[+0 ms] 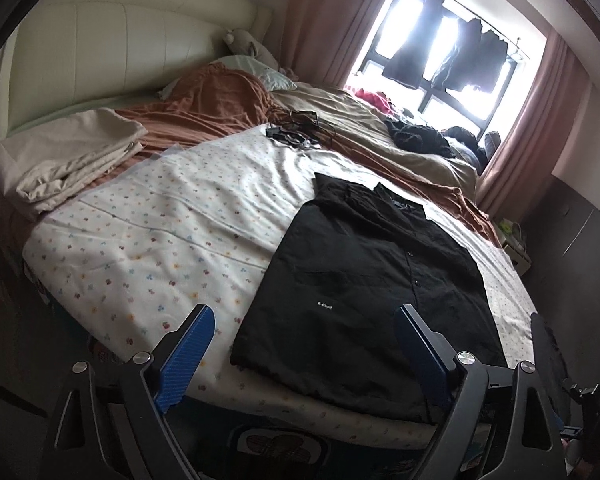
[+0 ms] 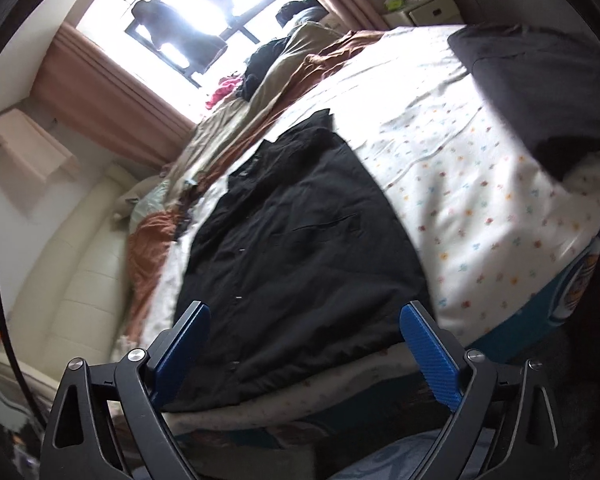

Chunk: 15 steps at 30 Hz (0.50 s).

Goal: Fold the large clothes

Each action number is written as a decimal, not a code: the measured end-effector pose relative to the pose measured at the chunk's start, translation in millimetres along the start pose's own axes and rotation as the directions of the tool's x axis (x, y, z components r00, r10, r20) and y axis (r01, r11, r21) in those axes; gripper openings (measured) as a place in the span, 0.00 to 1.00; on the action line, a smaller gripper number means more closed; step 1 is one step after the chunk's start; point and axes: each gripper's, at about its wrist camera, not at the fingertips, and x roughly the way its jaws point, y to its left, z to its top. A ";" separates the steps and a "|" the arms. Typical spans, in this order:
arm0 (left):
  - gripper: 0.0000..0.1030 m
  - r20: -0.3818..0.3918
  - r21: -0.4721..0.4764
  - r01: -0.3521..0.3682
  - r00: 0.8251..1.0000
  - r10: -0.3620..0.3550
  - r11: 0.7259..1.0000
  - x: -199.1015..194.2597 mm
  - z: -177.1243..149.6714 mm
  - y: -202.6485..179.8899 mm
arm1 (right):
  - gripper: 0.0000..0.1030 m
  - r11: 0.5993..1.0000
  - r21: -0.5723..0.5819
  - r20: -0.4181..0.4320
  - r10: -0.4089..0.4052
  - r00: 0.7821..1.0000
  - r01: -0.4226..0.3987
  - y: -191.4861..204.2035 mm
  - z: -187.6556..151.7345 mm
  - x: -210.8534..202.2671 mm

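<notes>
The black shirt (image 1: pixel 364 276) lies flat and face up on the bed's floral sheet, buttoned, collar pointing toward 12 o'clock and hem at the near edge at 6. Its sides look folded in, giving a long narrow shape, with a small white logo on the chest. In the right view the shirt (image 2: pixel 300 248) runs from 6 toward 12 o'clock.

Black shirt (image 1: pixel 364 280): matt woven cloth, lightly creased. Floral sheet (image 1: pixel 160 240): soft printed cotton. Headboard (image 1: pixel 120 52): smooth cream padded leather look. Left claw (image 1: pixel 304 344), right claw (image 2: pixel 306 344): matt black frame, ribbed blue plastic pads (image 1: pixel 188 360), shiny metal screws.
</notes>
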 end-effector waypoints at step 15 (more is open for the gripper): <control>0.54 -0.163 -0.183 0.026 0.985 -0.056 0.983 60.1 -28.2 66.0 | 0.73 0.992 0.123 -0.017 0.000 1.000 0.002 -56.2 -15.3 34.8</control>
